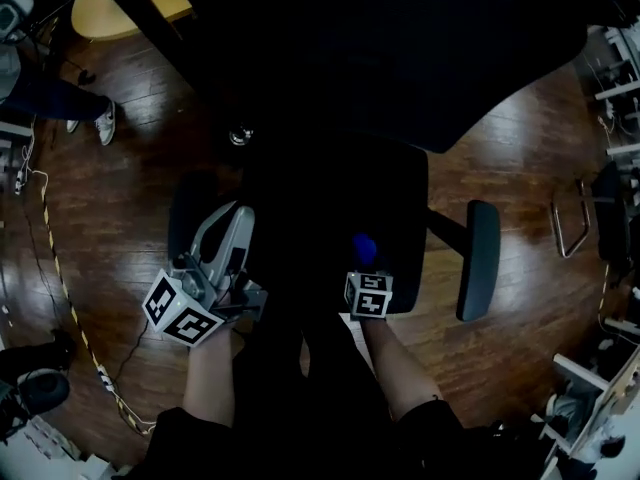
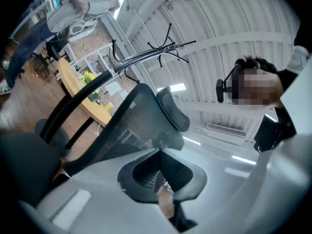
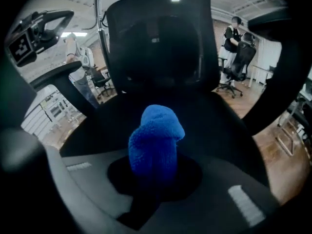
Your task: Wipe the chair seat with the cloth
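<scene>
"Where's the cloth?"

"Your right gripper (image 3: pixel 157 172) is clenched on the blue cloth (image 3: pixel 156 140). It stands bunched between the jaws, over the front of the black chair seat (image 3: pixel 222 126). I can't tell whether it touches."

"And my left?"

"Your left gripper (image 2: pixel 161 152) has its jaws pressed together, empty. It's tilted up toward the chair back (image 2: pixel 129 123), over the armrest (image 1: pixel 182 223) on your left."

The bright blue cloth (image 3: pixel 156 145) is standing out against the black chair seat (image 3: pixel 222 126); the floor (image 1: pixel 110 228) is gleaming dark brown.
</scene>
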Available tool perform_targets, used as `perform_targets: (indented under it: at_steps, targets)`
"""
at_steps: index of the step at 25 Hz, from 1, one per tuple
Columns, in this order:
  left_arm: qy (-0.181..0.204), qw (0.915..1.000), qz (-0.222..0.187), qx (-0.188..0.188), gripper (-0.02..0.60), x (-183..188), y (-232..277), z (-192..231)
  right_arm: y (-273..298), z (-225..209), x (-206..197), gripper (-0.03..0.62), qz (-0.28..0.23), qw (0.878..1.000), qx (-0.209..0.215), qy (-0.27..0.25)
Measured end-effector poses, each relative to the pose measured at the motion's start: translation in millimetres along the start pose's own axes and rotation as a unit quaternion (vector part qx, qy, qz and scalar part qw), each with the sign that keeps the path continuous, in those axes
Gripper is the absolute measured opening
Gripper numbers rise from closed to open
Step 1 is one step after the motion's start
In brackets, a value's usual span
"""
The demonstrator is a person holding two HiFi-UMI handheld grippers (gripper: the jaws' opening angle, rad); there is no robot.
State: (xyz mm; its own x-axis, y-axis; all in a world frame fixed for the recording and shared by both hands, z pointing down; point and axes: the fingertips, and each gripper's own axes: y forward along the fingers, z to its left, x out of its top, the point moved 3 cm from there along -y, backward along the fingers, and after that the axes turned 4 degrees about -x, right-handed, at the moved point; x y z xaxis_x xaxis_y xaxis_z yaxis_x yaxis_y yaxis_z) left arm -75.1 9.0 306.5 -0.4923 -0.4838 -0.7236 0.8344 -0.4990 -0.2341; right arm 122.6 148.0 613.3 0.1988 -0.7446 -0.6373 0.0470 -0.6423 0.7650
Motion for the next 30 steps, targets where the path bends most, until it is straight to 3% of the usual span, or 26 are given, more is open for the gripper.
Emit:
perform_targets:
  at_steps: [6, 10, 14, 18, 21, 25, 30]
  targets:
    - [0.031, 0.9953, -0.054, 0.074, -0.008, 45, -61, 25, 32, 162, 4, 0.034, 0.023, 0.989, 0.148, -0.015]
    - [0.04, 0.9892, -0.074, 0.12, -0.008, 67, -104, 32, 27, 242, -7, 0.034, 0.063, 0.972, 0.228, -0.017]
    - [0.045, 0.9845, -0.085, 0.147, -0.008, 71, -141, 36, 26, 260, -23, 0.034, 0.044, 0.969, 0.239, -0.037]
    - [0.031, 0.9866, -0.088, 0.134, -0.008, 63, -139, 42, 30, 258, -28, 0.034, 0.048, 0.958, 0.275, -0.061]
    - [0.021, 0.9921, -0.063, 0.106, -0.008, 51, -118, 39, 31, 225, -34, 0.034, 0.05, 0.967, 0.242, -0.062]
    - [0.004, 0.9969, -0.042, 0.066, -0.008, 32, -82, 31, 23, 145, -52, 0.034, 0.055, 0.983, 0.174, -0.027]
    - [-0.013, 0.9997, 0.007, -0.019, -0.008, 3, -1, 18, 1, 28, -55, 0.034, 0.045, 0.997, 0.054, 0.042]
